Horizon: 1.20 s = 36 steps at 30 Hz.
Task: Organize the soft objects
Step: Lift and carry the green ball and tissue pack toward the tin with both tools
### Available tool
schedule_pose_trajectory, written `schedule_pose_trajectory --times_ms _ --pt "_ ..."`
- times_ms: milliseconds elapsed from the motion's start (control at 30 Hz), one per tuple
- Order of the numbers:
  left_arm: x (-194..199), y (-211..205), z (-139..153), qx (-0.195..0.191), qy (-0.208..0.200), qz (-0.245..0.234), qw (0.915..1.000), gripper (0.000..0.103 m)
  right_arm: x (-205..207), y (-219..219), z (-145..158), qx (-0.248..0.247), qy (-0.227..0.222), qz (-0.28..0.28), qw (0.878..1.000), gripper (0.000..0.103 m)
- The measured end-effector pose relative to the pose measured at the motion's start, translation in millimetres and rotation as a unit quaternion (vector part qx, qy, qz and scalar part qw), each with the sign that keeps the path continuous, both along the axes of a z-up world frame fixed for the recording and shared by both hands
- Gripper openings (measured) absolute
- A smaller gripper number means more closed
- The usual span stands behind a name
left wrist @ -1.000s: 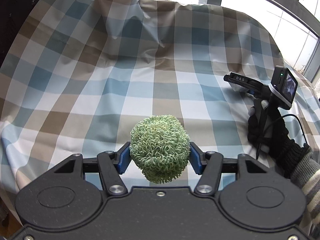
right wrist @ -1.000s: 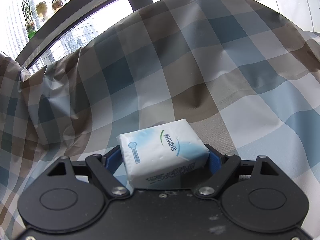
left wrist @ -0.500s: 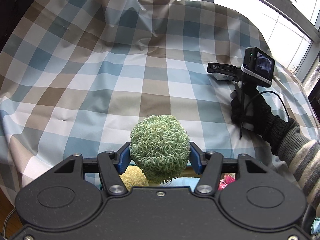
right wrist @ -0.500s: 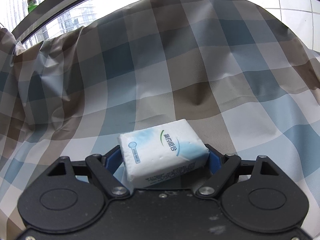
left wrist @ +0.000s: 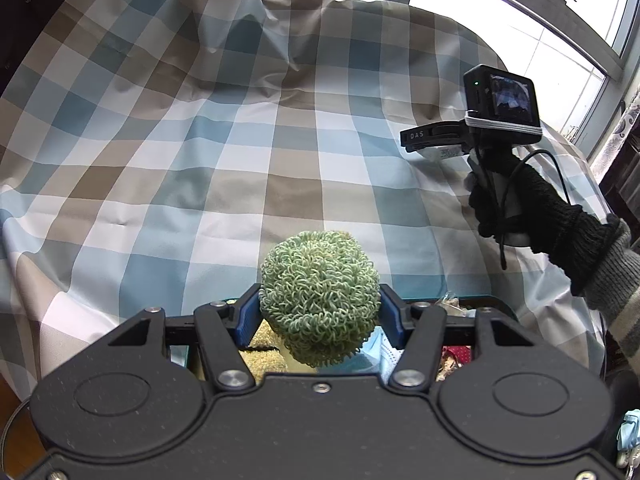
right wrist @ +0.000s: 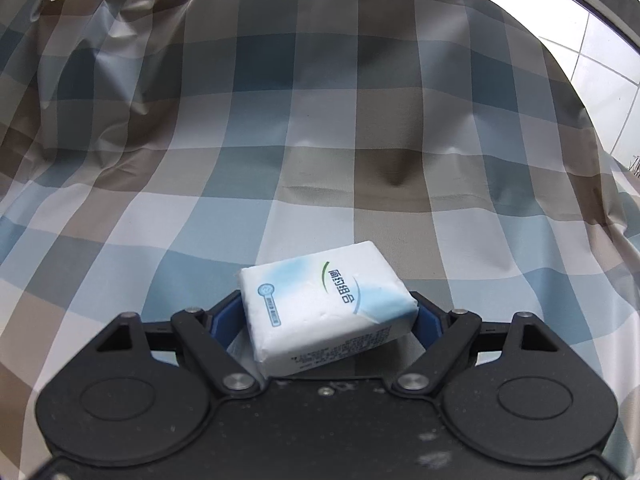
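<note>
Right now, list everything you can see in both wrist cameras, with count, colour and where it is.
Curly ball: one, pale green, clamped in the left gripper, above the bin.
Tissue pack: one, white with blue print, clamped in the right gripper, tilted.
Checked cloth: one, blue, tan and white, covering the whole surface behind.
Bin: one, dark rim, under the left gripper, holding mixed soft items too hidden to count.
Window: bright, along the top right.
Left gripper: black with blue pads, near edge of the left view.
Right gripper: black, blue pads; also seen from the side in the left view.
Gloved hand: one, black glove, grey striped sleeve, holding the right gripper.
</note>
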<state>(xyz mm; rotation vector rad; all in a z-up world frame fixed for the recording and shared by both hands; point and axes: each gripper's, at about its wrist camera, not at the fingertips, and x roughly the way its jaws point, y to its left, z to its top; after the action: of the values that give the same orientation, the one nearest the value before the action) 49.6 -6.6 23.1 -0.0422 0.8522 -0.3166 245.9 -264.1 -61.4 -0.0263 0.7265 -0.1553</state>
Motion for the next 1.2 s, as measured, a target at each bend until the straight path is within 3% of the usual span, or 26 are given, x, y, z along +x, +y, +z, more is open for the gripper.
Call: schedule_pose_trajectory --times_ms 333,567,733,867,1200 --pt "-11 9 8 -0.001 -0.005 0.004 1.0 0.056 -133 1 95 0.031 -0.084 -0.001 0.996 0.084" --pt "-26 9 13 -0.006 0.003 -0.006 1.0 0.056 -243 1 142 0.097 -0.124 -0.01 0.987 0.085" --pt "-47 -2 10 -0.021 0.024 -0.041 0.9987 0.056 -313 12 151 0.093 -0.157 -0.006 0.983 0.085" --pt "-59 -8 3 -0.022 0.044 -0.06 0.997 0.056 -351 18 146 0.099 -0.158 0.002 0.982 0.085" --pt "-75 -13 -13 0.005 0.081 -0.073 0.9941 0.056 -376 22 109 0.115 -0.107 0.005 0.988 0.085"
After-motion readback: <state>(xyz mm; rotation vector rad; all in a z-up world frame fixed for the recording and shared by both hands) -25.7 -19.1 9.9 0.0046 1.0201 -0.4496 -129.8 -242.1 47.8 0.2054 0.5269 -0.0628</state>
